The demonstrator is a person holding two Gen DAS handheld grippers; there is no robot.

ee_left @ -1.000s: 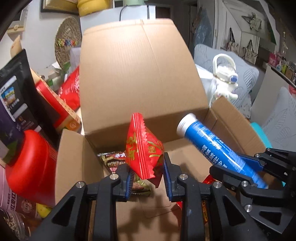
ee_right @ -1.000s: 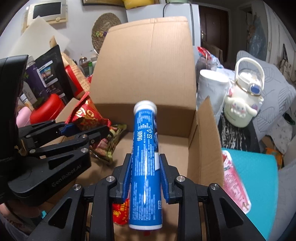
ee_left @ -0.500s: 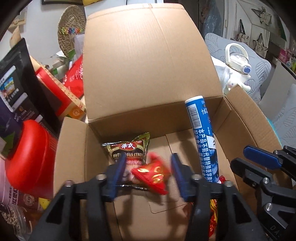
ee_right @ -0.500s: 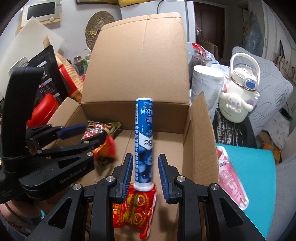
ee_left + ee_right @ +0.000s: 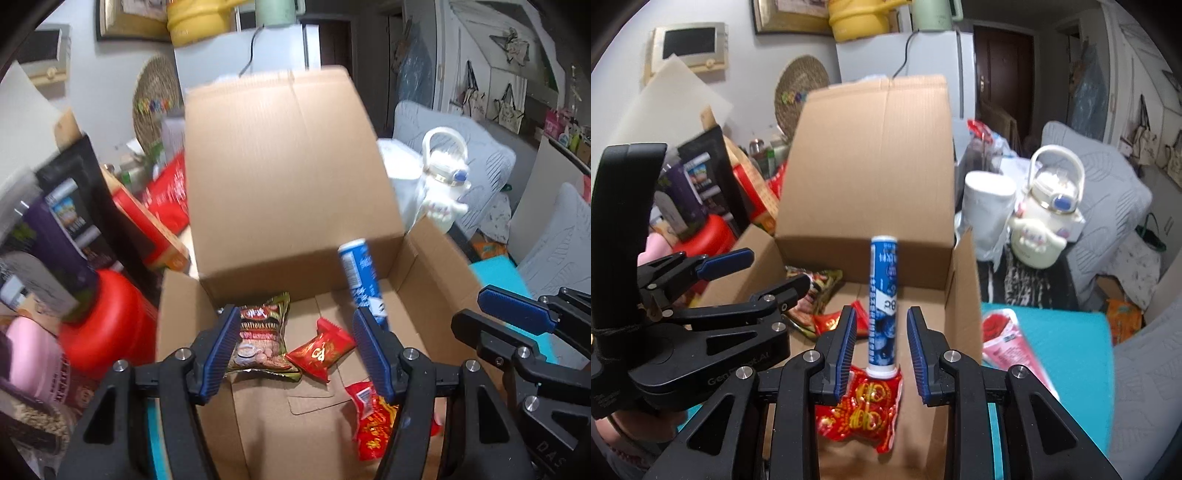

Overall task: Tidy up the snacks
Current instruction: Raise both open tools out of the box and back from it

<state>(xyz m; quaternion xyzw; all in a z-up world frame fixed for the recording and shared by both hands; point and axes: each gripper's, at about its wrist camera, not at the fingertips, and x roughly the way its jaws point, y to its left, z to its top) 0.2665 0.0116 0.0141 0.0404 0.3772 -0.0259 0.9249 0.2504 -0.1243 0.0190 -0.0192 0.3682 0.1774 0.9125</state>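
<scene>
The cardboard box is the largest thing here, open-topped with its back flap standing tall; it is stiff but light, and best moved by its walls, not its flaps. Inside it lie the snacks. The blue tube leans nearly upright against the back wall, its foot on a red packet; rigid and smooth, it would likely roll or slip, so a grip across the middle of its barrel seems best. Its white lettering is too blurred to read. The green-edged pouch lies flat at the back left, soft and crinkly, probably light; a pinch at a sealed edge should hold. It reads something like "Nutritious Cereal". The small red sachet beside it shows gold characters, not legible.

The left gripper hangs above the box with jaws opening and nothing between them. The right gripper stands narrowly parted around the tube without touching it.
</scene>
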